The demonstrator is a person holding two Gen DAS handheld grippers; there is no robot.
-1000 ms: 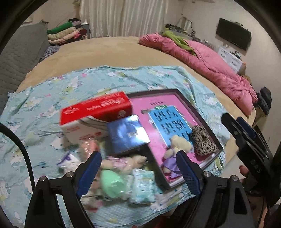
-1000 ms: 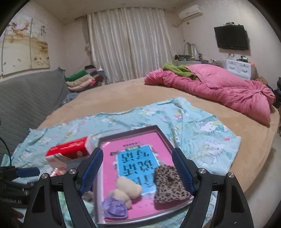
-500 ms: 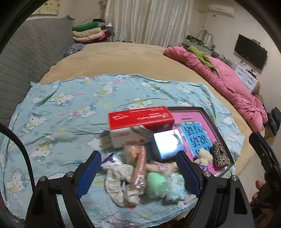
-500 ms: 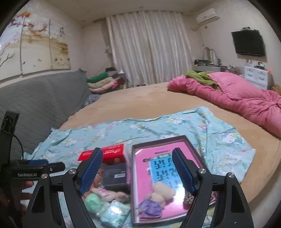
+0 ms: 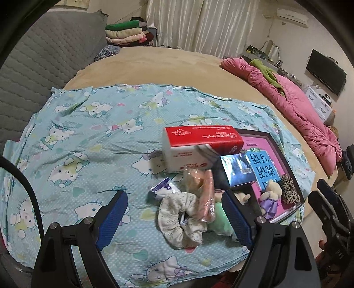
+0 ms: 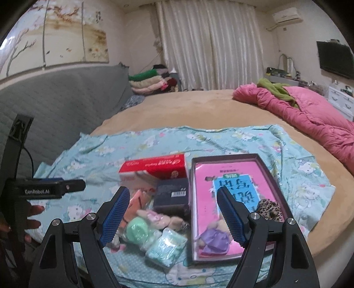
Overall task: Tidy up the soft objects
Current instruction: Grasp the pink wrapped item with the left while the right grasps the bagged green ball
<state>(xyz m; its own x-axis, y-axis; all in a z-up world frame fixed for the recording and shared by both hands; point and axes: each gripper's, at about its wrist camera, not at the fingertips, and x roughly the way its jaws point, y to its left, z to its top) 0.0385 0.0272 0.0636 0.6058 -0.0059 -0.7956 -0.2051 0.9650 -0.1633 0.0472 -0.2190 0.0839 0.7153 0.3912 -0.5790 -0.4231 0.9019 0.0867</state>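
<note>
Bedroom, dim indoor light. Round bed (image 6: 199, 106) with tan cover, blue cartoon-print sheet (image 5: 88, 137) spread over near part. Grey quilted headboard (image 6: 55, 99) at left, folded clothes stack (image 6: 150, 80) behind. Cream curtains (image 6: 210, 44) drawn on far wall. Pink quilt (image 6: 309, 115) bunched at right. Wall TV (image 6: 335, 58), white drawers (image 6: 340, 99), air conditioner (image 6: 287, 16), blossom painting (image 6: 55, 33).
</note>
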